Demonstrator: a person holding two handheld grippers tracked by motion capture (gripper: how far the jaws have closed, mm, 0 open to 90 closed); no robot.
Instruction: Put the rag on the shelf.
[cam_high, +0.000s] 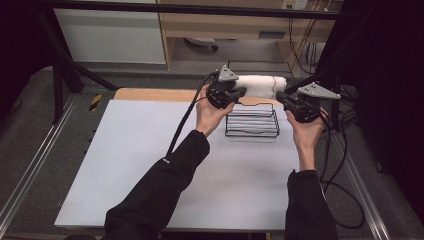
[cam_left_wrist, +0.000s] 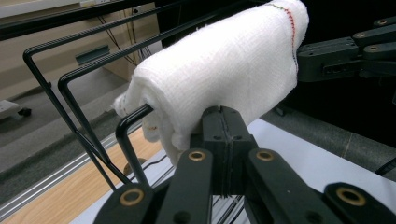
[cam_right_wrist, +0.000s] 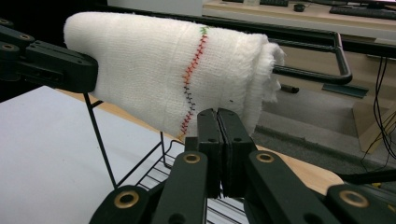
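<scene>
A rolled white gauze-like cloth with a line of coloured stitching (cam_high: 260, 86) lies draped over the top rail of a black wire rack (cam_high: 252, 121) that stands at the far side of the pale grey tabletop (cam_high: 150, 165), with a strip of bare wood (cam_high: 150, 94) beyond it; the cloth sits high on the rail, probably so that it hangs clear of the rack's base; the left gripper (cam_high: 243, 91) meets it at one end and the right gripper (cam_high: 278, 96) at the other, one at each end likely to keep the roll level and stop it unrolling; in the left gripper view the jaws stand pressed together just under the cloth (cam_left_wrist: 219, 60), and whether they pinch a fold of it cannot be told, since the tips are sunk against the fabric; in the right gripper view the jaws are likewise shut flat on each other, against the lower edge of the cloth (cam_right_wrist: 154, 70), with no fabric plainly between them; the rail under the roll is hidden by the cloth; the rack's feet are hard to make out; the person's sleeves (cam_high: 155, 200) are cut off at the bottom edge.
</scene>
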